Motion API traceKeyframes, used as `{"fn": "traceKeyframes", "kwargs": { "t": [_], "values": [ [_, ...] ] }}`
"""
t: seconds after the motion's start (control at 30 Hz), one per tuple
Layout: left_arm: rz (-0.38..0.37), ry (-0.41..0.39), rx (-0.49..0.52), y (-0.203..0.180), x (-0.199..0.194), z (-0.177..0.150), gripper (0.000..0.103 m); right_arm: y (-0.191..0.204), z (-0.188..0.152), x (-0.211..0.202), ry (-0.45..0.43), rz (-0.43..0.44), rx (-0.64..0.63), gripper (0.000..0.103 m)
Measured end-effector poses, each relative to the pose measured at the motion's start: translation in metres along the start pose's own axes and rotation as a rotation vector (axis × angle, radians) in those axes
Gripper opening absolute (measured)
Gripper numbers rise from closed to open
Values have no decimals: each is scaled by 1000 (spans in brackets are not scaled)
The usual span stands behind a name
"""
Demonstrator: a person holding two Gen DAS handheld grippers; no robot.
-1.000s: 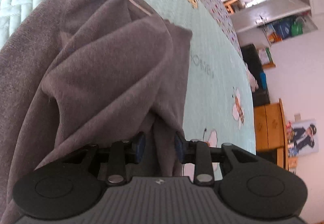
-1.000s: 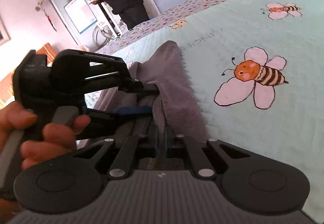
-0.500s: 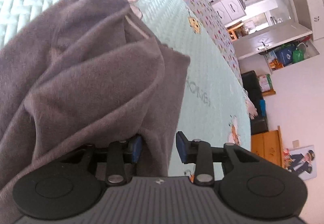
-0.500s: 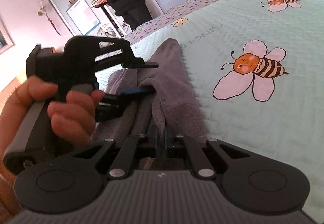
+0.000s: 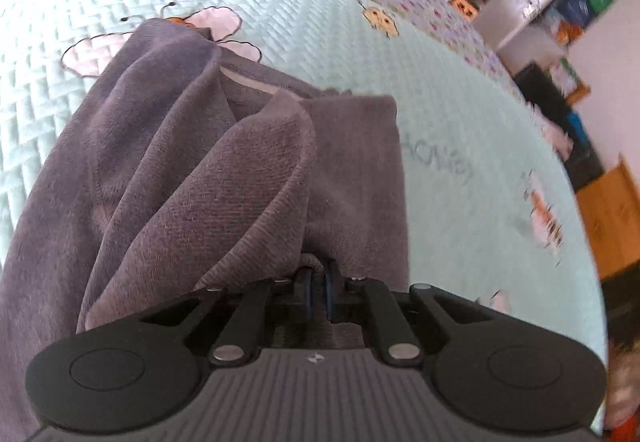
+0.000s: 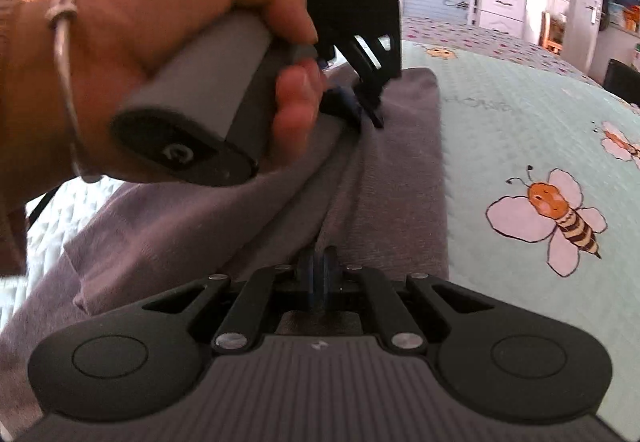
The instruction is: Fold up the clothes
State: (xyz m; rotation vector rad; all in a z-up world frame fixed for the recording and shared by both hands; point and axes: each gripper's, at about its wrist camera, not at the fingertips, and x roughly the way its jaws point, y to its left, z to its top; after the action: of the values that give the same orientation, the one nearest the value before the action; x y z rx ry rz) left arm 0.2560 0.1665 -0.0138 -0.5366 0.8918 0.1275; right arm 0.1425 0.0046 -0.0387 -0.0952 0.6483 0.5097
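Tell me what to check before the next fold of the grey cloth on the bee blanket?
1. Left tongs shut on the soft grey fabric garment: ok.
2. Right tongs shut on it too: ok.
3. Garment flat: not ok, it is bunched in ridges.
4. Mint quilted bee-print bedspread bare beside the garment: ok.
5. Garment's far edges lined up: cannot tell.
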Motion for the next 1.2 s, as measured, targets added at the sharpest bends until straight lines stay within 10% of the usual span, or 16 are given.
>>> {"fn": "traceKeyframes", "kwargs": {
  "t": [0.27, 0.47, 0.77, 0.8, 0.83, 1.2],
  "values": [
    [10, -24, 40, -8, -4, -3, 9, 29, -7, 1, 9, -39, -215, 5],
    [4, -46, 46, -14, -43, -6, 30, 25, -9, -2, 7, -27, -197, 5],
    [-52, 37, 103, -8, -29, -17, 32, 16, -11, -8, 0, -6, -165, 5],
    [-56, 52, 111, -7, -24, -17, 29, 16, -11, -8, 0, -5, -165, 5],
    [-59, 67, 119, -7, -19, -18, 3, 17, -11, -8, 0, -1, -159, 6],
    [-75, 142, 208, -7, 9, -22, 4, 14, -5, -15, 7, 51, -122, 13]
  ]
}}
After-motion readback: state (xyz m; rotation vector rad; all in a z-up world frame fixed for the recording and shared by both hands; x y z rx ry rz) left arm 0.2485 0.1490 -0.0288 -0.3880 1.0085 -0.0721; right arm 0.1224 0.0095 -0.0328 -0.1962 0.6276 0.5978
